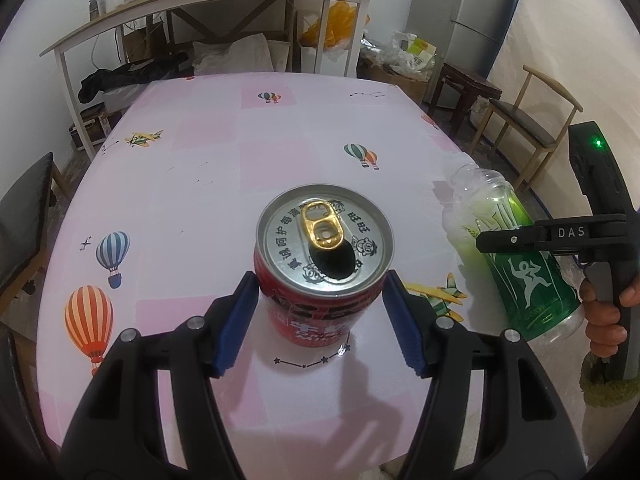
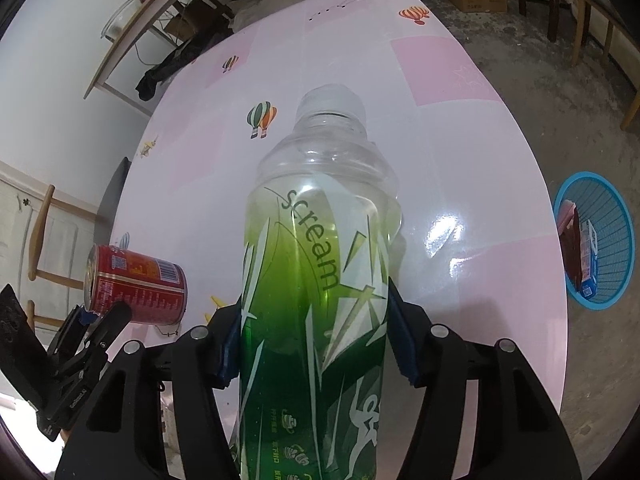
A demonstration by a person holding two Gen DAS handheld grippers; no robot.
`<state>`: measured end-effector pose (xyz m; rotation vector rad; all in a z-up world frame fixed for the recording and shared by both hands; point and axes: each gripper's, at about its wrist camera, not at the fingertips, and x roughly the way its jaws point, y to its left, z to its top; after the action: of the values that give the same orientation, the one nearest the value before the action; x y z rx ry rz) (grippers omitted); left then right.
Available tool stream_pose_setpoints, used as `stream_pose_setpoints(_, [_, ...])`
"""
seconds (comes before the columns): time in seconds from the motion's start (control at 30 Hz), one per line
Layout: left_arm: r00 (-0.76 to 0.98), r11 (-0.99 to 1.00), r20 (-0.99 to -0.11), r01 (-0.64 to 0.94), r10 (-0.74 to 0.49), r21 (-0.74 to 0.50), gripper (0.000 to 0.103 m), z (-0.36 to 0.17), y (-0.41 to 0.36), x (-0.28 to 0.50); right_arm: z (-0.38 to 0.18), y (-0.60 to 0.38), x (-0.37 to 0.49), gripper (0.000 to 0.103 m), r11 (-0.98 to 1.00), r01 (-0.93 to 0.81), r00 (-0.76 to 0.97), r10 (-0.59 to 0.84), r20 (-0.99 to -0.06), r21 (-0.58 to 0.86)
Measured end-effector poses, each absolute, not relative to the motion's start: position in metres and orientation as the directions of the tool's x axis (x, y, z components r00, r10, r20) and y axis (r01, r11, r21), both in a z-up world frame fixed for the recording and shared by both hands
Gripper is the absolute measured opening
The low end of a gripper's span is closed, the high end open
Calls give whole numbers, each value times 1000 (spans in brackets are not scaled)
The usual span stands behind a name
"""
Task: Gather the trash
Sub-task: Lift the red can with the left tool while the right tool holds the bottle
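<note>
The left gripper is clamping its blue pads on the red can, which is standing upright near the table's near edge. The right gripper is squeezing the green plastic bottle, uncapped, toward the right edge. Beyond that edge, a blue basket is sitting on the floor, holding cartons.

One red can on the desk; one green-labelled bottle beside the can; one blue basket off the desk, two cartons inside; two hand-held grippers.
</note>
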<state>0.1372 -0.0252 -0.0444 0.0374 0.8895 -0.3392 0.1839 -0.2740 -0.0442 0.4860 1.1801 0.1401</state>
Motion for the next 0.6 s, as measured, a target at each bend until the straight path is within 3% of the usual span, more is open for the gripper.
stream_pose_setpoints(0.6, [610, 952, -752, 294, -252, -81, 60, -36, -24, 133, -36, -281, 180, 59, 886, 126, 401, 366, -840, 446])
